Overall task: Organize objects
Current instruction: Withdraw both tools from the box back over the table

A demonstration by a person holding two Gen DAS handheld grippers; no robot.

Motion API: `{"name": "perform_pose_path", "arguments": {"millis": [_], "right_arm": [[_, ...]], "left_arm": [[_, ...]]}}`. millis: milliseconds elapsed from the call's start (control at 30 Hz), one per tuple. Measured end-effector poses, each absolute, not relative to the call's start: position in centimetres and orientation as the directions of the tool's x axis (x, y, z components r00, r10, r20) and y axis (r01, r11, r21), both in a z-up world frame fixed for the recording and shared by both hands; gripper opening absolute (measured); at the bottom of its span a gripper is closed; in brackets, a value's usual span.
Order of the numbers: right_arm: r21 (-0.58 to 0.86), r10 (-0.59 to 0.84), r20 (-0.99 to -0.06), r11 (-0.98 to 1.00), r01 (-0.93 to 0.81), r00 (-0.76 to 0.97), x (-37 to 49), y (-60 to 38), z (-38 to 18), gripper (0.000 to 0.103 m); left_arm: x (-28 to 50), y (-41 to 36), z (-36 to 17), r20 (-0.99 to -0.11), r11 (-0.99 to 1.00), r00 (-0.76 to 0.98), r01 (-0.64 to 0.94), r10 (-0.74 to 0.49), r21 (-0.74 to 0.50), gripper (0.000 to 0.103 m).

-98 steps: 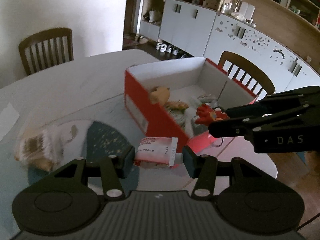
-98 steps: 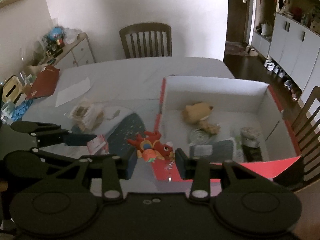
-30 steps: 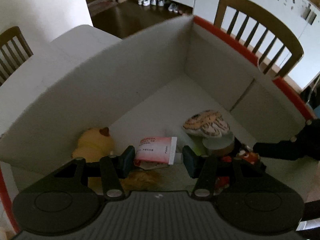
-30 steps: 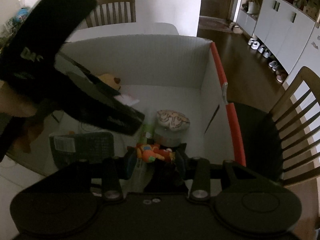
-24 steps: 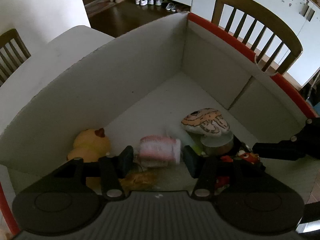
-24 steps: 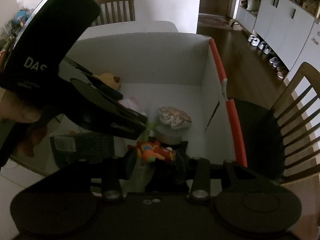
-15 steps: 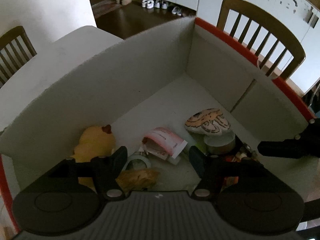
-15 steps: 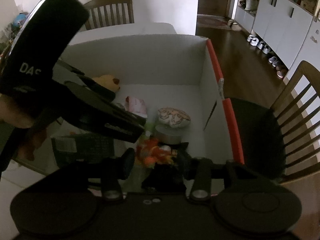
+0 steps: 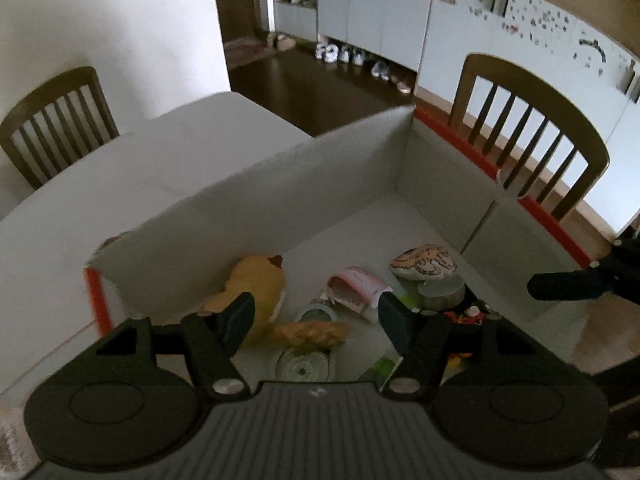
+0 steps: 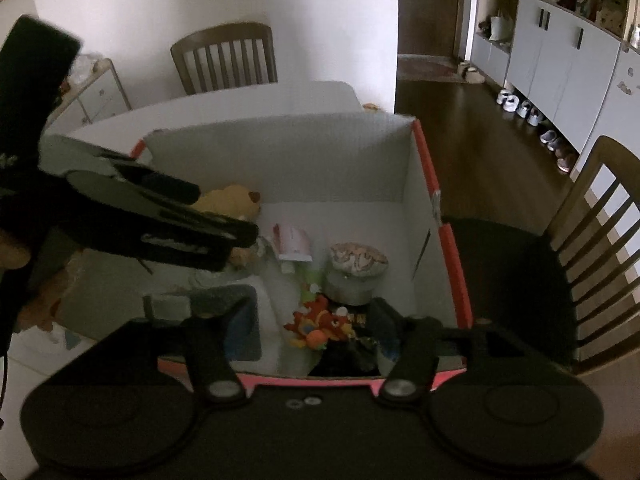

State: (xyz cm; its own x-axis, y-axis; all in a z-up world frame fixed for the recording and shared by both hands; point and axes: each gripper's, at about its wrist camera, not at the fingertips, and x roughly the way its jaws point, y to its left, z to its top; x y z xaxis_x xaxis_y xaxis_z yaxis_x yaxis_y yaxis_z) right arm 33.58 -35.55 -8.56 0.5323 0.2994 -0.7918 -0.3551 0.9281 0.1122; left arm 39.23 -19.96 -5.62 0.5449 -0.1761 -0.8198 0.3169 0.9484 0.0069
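Both loads dropped since the earlier frames: pink packet [image 9: 356, 286] and red dragon toy [image 10: 320, 324] now lie loose on the floor of the red box [image 9: 472, 152]. Left gripper [image 9: 316, 316] jaws just opened, stand wide, nothing between; packet beyond the fingertips, yellow plush [image 9: 256, 280] past the left finger. Right gripper [image 10: 316, 316] jaws just opening, wide; dragon below and between the fingers, untouched.
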Motion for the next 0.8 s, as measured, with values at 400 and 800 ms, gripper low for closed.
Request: {"name": "perform_pose_path", "arguments": {"millis": [400,800], "right_arm": [[0.129,0.342,-0.731,0.919,-0.373,0.59,30.8,-34.6,-4.5,0.066],[0.135,0.372,-0.69,0.909,-0.395,0.621,27.9,-29.6,-1.9,0.072]], "left_arm": [[33.3,-16.9,-1.2,-0.728,0.953,0.65,0.302,-0.219,-0.018,0.067],[28.9,-11.1,0.7,-0.691,0.953,0.677,0.299,-0.253,-0.055,0.079]]}}
